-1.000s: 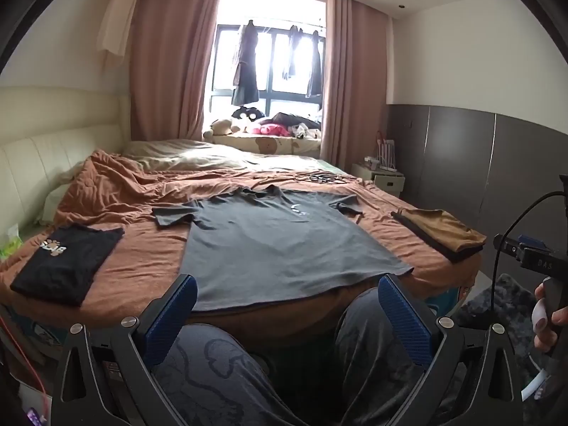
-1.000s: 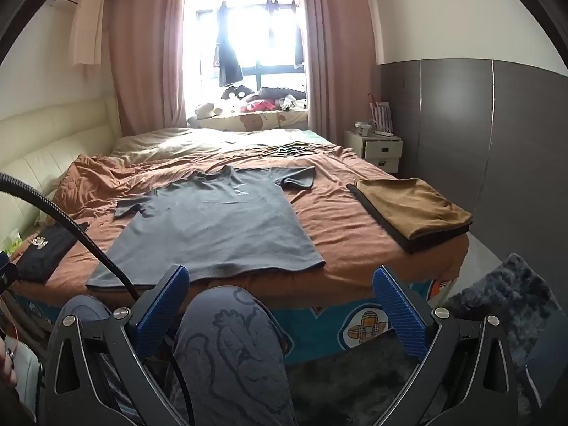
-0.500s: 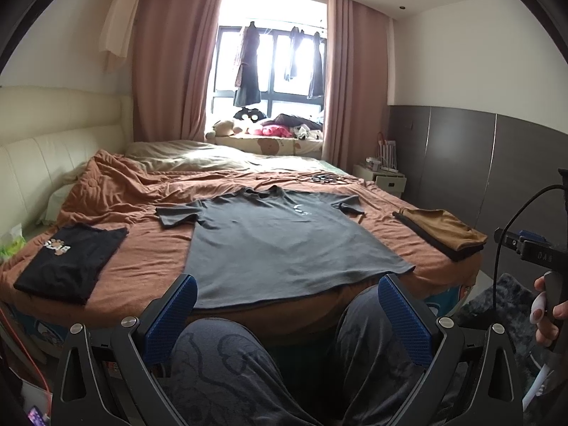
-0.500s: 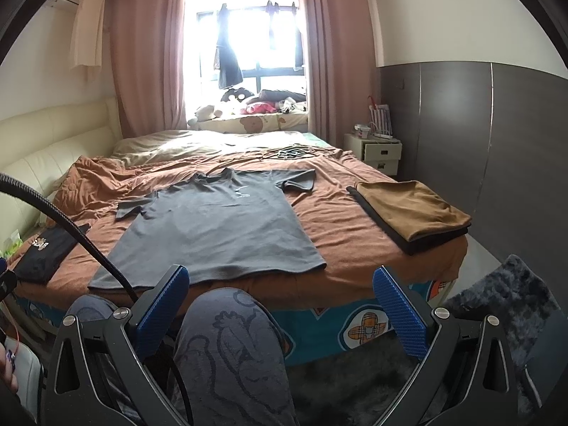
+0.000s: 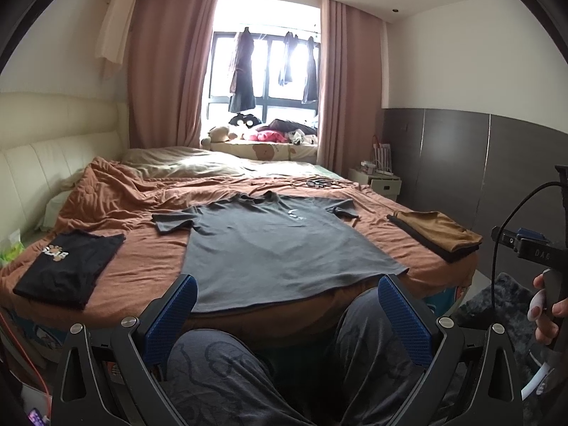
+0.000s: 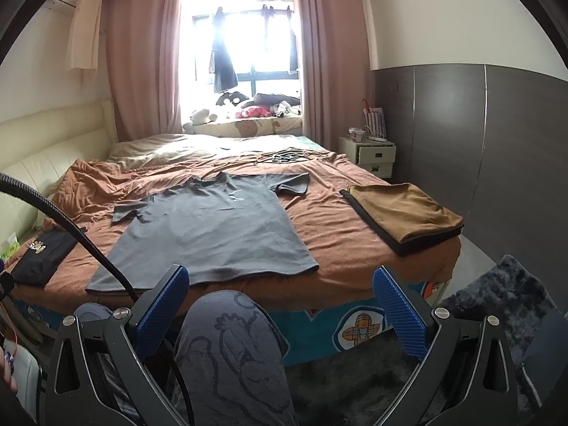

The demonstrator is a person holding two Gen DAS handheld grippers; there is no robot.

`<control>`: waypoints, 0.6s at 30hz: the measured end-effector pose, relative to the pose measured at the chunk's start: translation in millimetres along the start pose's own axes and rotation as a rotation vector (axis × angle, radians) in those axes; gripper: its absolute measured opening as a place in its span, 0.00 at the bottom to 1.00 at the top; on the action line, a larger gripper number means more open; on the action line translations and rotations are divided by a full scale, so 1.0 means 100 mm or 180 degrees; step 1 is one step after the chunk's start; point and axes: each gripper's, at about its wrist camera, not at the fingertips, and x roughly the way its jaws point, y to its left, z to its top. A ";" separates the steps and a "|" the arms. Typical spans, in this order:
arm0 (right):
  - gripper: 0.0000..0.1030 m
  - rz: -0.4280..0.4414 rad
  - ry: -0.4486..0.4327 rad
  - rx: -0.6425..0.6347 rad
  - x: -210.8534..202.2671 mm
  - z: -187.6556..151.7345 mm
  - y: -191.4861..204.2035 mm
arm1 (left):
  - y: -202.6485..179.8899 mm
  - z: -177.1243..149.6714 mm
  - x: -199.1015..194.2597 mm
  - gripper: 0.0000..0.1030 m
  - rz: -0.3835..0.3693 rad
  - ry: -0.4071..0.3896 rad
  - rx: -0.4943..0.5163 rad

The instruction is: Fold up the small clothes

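Observation:
A dark grey T-shirt [image 5: 280, 248] [image 6: 216, 234] lies spread flat, front up, on the brown bedspread [image 5: 142, 266], its hem at the bed's near edge. My left gripper [image 5: 285, 305] is open, held low over the person's patterned trouser legs, short of the hem. My right gripper [image 6: 280, 298] is also open, above a knee, and just short of the shirt's lower right corner. Neither touches any cloth. A folded black shirt with a print [image 5: 67, 269] [image 6: 39, 255] rests at the bed's left. A folded tan and black stack [image 5: 440, 234] [image 6: 404, 213] rests at the right.
A cream padded headboard [image 5: 42, 163] lines the left wall. A white nightstand [image 6: 369, 156] stands by the grey wall panels. A dark shaggy rug [image 6: 497, 301] covers the floor to the right. Black cords [image 6: 287, 158] lie far up the bed. A hand [image 5: 546, 305] holds the right gripper's handle.
Both views have risen and edged slightly toward the bed. The shirt and folded piles lie as before, and both grippers stay open.

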 end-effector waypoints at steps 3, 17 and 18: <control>1.00 0.0001 -0.0006 -0.0017 -0.02 -0.01 0.00 | 0.00 0.00 -0.01 1.00 -0.0009 0.0006 -0.0012; 1.00 0.0017 0.0013 0.0013 -0.05 -0.04 -0.01 | 0.02 -0.02 -0.11 1.00 0.0023 -0.0061 -0.0026; 1.00 0.0016 0.0007 0.0014 -0.07 -0.04 -0.02 | 0.02 -0.02 -0.12 1.00 0.0026 -0.0061 -0.0026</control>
